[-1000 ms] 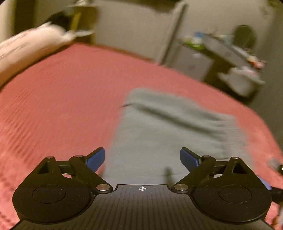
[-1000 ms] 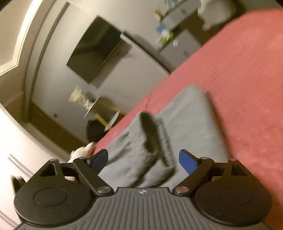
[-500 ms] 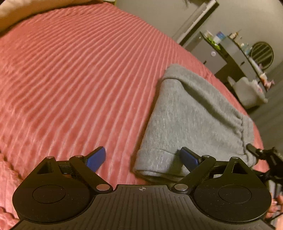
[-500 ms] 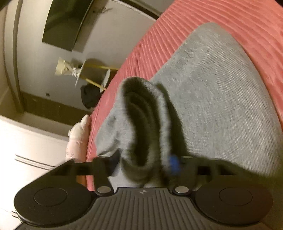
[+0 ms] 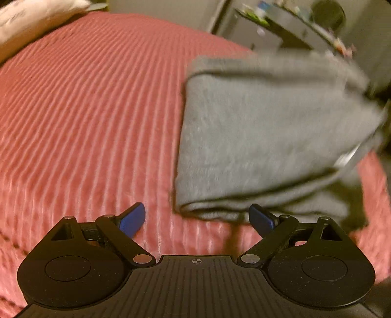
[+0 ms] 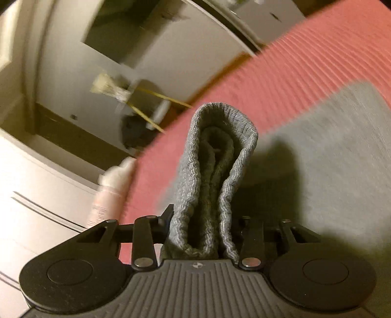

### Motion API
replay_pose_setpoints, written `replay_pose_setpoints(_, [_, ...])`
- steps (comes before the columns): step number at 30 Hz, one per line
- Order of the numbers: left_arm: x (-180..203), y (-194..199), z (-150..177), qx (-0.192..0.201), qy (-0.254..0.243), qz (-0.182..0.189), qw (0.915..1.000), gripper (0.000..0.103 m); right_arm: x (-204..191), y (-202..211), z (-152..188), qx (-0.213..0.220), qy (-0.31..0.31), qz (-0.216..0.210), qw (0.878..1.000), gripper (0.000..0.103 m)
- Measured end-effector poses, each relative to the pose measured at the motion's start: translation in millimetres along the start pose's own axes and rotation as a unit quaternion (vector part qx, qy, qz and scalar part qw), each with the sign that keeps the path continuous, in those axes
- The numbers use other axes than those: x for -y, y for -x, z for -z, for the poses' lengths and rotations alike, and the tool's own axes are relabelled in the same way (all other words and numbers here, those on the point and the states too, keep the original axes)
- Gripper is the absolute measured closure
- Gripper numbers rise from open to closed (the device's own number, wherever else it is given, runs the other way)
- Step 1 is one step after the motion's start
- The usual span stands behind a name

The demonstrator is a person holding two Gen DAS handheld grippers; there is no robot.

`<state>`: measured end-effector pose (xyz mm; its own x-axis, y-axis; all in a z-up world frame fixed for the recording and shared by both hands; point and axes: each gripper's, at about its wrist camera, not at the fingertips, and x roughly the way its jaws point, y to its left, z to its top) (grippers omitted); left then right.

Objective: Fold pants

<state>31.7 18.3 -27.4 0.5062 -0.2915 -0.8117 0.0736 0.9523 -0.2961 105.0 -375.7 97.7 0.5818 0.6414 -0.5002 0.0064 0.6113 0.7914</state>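
Grey pants [image 5: 264, 137] lie folded on the red ribbed bedspread [image 5: 85, 110], with the right side lifted. My left gripper [image 5: 196, 219] is open and empty, just in front of the near folded edge. My right gripper [image 6: 204, 230] is shut on the bunched ribbed waistband of the pants [image 6: 215, 176], which stands up between its fingers; the rest of the pants [image 6: 330, 151] spreads to the right on the bed.
A pale pillow [image 5: 29, 22] lies at the bed's far left. A cluttered desk [image 5: 293, 22] stands beyond the bed. In the right wrist view a dark wall screen [image 6: 136, 31] and a white pillow [image 6: 114, 181] show at the bed's edge.
My right gripper has closed on the waistband and lifted it. My left gripper has drawn back slightly from the near fold and stays open.
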Motion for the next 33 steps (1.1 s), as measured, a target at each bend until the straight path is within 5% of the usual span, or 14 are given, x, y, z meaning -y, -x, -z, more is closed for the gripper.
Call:
replay_pose_setpoints(7, [8, 0, -8, 0.018, 0.011, -0.02, 0.9996, 0.01, -44, 54, -10, 0.063, 0.031, -0.06, 0.996, 0.064])
replay_pose_setpoints(12, [16, 1, -9, 0.018, 0.001, -0.012, 0.9998, 0.01, -26, 89, -6, 0.093, 0.025, -0.044, 0.994, 0.064])
replay_pose_setpoints(18, [22, 5, -10, -0.014, -0.027, -0.013, 0.9994, 0.011, 24, 114, 8, 0.102, 0.025, 0.041, 0.994, 0.058])
replay_pose_setpoints(20, [20, 17, -9, -0.019, -0.034, -0.016, 0.9991, 0.011, 40, 115, 12, 0.1, 0.035, 0.133, 0.985, 0.045])
replay_pose_setpoints(22, [18, 36, -11, 0.007, -0.052, -0.016, 0.9985, 0.01, 51, 117, 18, 0.103, 0.056, 0.26, 0.958, 0.042])
replay_pose_setpoints(23, [19, 43, -14, 0.023, -0.055, -0.022, 0.998, 0.008, 56, 121, 22, 0.108, 0.061, 0.28, 0.952, 0.041])
replay_pose_setpoints(27, [34, 43, -36, 0.081, -0.055, -0.064, 0.9931, 0.008, 59, 125, 34, 0.127, 0.05, 0.237, 0.962, 0.039])
replay_pose_setpoints(29, [47, 30, -44, 0.085, -0.057, -0.043, 0.9939, 0.008, 44, 112, 35, 0.134, 0.077, 0.221, 0.963, 0.039])
replay_pose_setpoints(31, [60, 9, -44, 0.063, -0.076, -0.021, 0.9949, 0.008, 21, 99, 41, 0.155, 0.125, 0.24, 0.95, 0.04])
replay_pose_setpoints(33, [70, -13, -39, 0.042, -0.101, -0.04, 0.9932, 0.008, 3, 94, 45, 0.172, 0.183, 0.251, 0.935, 0.053])
